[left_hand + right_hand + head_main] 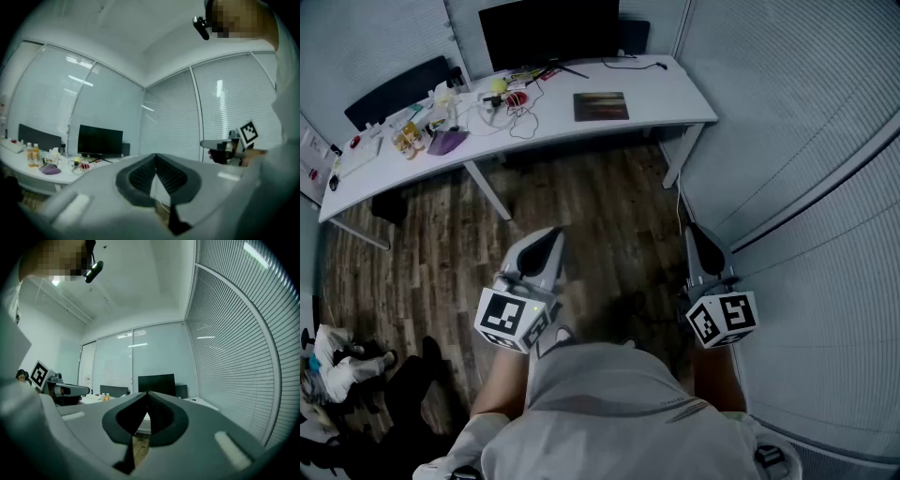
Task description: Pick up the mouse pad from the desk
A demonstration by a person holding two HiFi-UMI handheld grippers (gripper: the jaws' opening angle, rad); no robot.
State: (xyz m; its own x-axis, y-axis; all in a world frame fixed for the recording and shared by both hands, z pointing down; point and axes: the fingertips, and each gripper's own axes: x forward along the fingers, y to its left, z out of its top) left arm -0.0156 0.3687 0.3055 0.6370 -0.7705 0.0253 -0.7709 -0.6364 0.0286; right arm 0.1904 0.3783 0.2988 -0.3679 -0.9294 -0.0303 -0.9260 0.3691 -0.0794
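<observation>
The mouse pad (601, 106), a dark rectangle with a brownish pattern, lies flat on the white desk (670, 98) toward its right end, in the head view. Both grippers are held close to the person's body, well short of the desk, over the wooden floor. My left gripper (551, 234) is shut with nothing in it; its closed tips (156, 157) point level toward the desk. My right gripper (694, 231) is shut and empty too, its tips (147, 394) aimed at the far monitor.
A black monitor (548, 31) stands at the desk's back edge. Cables, bottles (411, 138), a purple item (446, 142) and small clutter cover the desk's left half. A dark chair (398, 91) is behind it. Blinds (797, 112) line the right wall. Clothing lies on the floor at lower left.
</observation>
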